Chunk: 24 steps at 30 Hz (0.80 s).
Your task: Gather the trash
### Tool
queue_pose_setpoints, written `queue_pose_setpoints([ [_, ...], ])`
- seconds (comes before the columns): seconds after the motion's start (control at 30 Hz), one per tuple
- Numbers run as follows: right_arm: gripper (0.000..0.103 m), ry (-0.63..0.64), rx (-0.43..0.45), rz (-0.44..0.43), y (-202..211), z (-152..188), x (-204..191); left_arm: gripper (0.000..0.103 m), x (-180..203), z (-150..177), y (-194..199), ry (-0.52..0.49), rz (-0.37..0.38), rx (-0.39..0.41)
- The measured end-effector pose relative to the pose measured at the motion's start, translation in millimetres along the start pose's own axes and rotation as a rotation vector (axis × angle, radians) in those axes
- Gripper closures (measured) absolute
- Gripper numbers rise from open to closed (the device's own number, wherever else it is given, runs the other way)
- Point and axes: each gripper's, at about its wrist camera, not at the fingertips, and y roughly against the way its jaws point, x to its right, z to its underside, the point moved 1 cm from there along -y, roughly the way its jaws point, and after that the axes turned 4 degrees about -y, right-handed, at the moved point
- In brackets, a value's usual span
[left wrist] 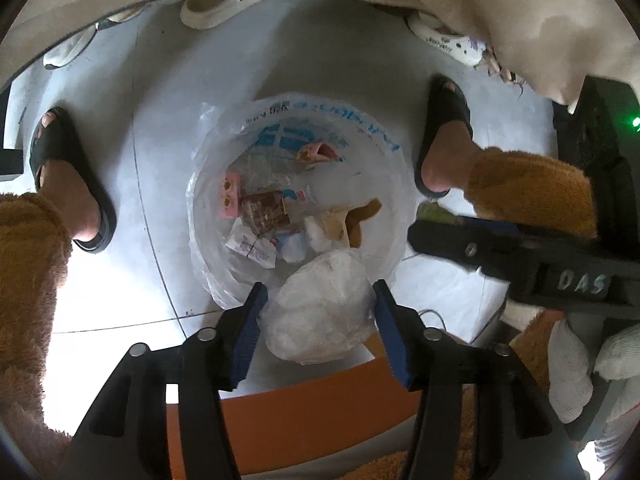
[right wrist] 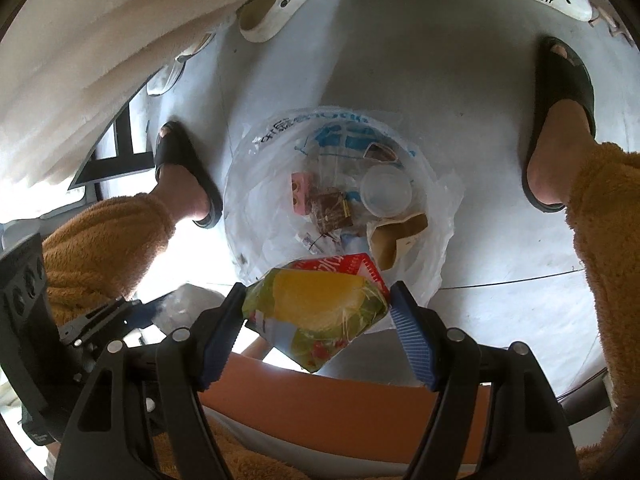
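The snack bag [right wrist: 320, 312] is yellow, green and red, the plastic wad [left wrist: 320, 312] is see-through white, the bin liner [left wrist: 304, 120] has blue print, and the slippers [right wrist: 568, 120] are black.

- A crumpled clear plastic bag [left wrist: 320, 304] sits wedged between the blue pads of the left gripper [left wrist: 318, 312], above the bin.
- A glossy snack packet [right wrist: 320, 312], yellow, green and red, is pinched in the right gripper [right wrist: 318, 312].
- The round trash bin [left wrist: 396, 184], lined with printed clear plastic, stands on the floor holding wrappers, a brown paper scrap and a clear lid [right wrist: 386, 196].
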Motion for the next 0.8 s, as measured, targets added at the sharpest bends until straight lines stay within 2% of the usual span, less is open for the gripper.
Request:
queue_pose_setpoints([
  [0.07,0.027,-0.011,0.018,0.005,3.7,-1.2,0.9,0.031,-1.3,0.7,0.9,0.009,-0.015,0.008],
  [0.1,0.024,-0.016,0.029,0.009,6.4,-2.3,1.0,0.031,-1.9,0.5,1.8,0.011,-0.018,0.012],
  [0.43,0.024,0.016,0.101,0.000,27.0,-1.1,-9.7,0.031,-5.4,1.6,18.9,0.032,-0.018,0.086],
  [0.8,0.024,0.066,0.214,-0.020,64.7,17.0,-19.6,0.031,-2.0,17.3,56.4,0.037,-0.009,0.228],
])
